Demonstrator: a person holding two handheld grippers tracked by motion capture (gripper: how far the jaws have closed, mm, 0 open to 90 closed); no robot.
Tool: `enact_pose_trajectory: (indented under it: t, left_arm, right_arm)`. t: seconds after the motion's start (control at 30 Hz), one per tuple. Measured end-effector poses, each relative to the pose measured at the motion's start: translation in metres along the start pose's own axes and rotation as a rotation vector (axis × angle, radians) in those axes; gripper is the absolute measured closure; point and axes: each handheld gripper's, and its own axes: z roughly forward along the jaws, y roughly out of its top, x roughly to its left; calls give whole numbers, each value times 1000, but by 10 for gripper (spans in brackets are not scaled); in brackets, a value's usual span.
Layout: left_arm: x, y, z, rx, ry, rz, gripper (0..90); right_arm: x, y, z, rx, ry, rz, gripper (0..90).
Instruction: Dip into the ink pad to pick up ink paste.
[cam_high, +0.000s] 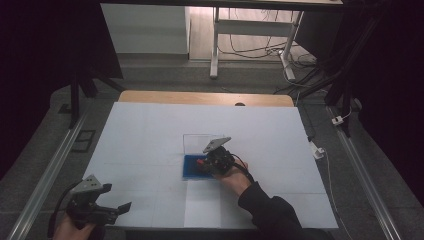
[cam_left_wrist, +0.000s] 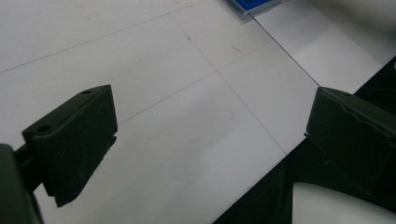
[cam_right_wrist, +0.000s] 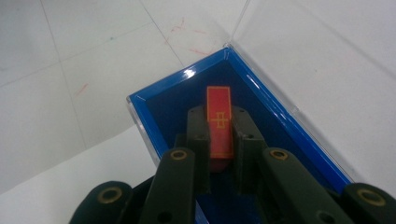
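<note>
At the table's near left corner, the left gripper (cam_high: 107, 200) rests idle in a hand, its jaws spread wide over bare white paper (cam_left_wrist: 187, 116). Farther in, at mid-table, the right gripper (cam_right_wrist: 219, 140) has its jaws clamped on a small red block with gold markings (cam_right_wrist: 219, 122), holding it inside a blue-lined box (cam_right_wrist: 285, 123) whose clear lid (cam_high: 200, 142) stands open behind. The step in hand appears to be either seating the block in the box or lifting it out; the next move calls for a steady, straight motion clear of the blue walls
</note>
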Motion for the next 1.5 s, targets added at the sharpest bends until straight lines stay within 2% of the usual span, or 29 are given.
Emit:
enact_pose_trajectory:
  t: [0.13, 0.17, 0.3, 0.37, 0.4, 0.53, 0.67, 0.73, 0.93, 1.2, 1.5]
  left_arm:
    - [0, 0, 0, 1, 1, 0, 23]
    - [0, 0, 0, 2, 2, 1, 23]
    - [0, 0, 0, 1, 1, 0, 23]
    - [0, 0, 0, 1, -1, -1, 23]
    - [0, 0, 0, 0, -1, -2, 23]
    - [1, 0, 0, -1, -4, -5, 23]
    - [2, 0, -1, -4, -8, -12, 23]
    - [2, 0, -1, -3, -8, -12, 23]
    - [2, 0, 0, -1, -7, -11, 24]
    - [2, 0, 0, -6, -10, -14, 23]
    - [3, 0, 0, -9, -11, -14, 24]
  right_arm:
    - [8, 1, 1, 12, -48, -53, 804]
    - [12, 2, 1, 17, -75, -92, 804]
    - [15, 3, 2, 23, -95, -118, 804]
    - [13, 2, 1, 21, -84, -96, 804]
    - [11, 2, 1, 13, -67, -68, 804]
    - [3, -1, 1, -8, -18, -4, 804]
    - [0, -2, 1, -18, 0, 20, 804]
    - [0, -2, 1, -17, -2, 18, 803]
    - [10, 0, 1, 2, -65, -43, 803]
    - [6, 0, 0, -9, -39, -12, 800]
    - [4, 1, -1, -6, -26, -10, 797]
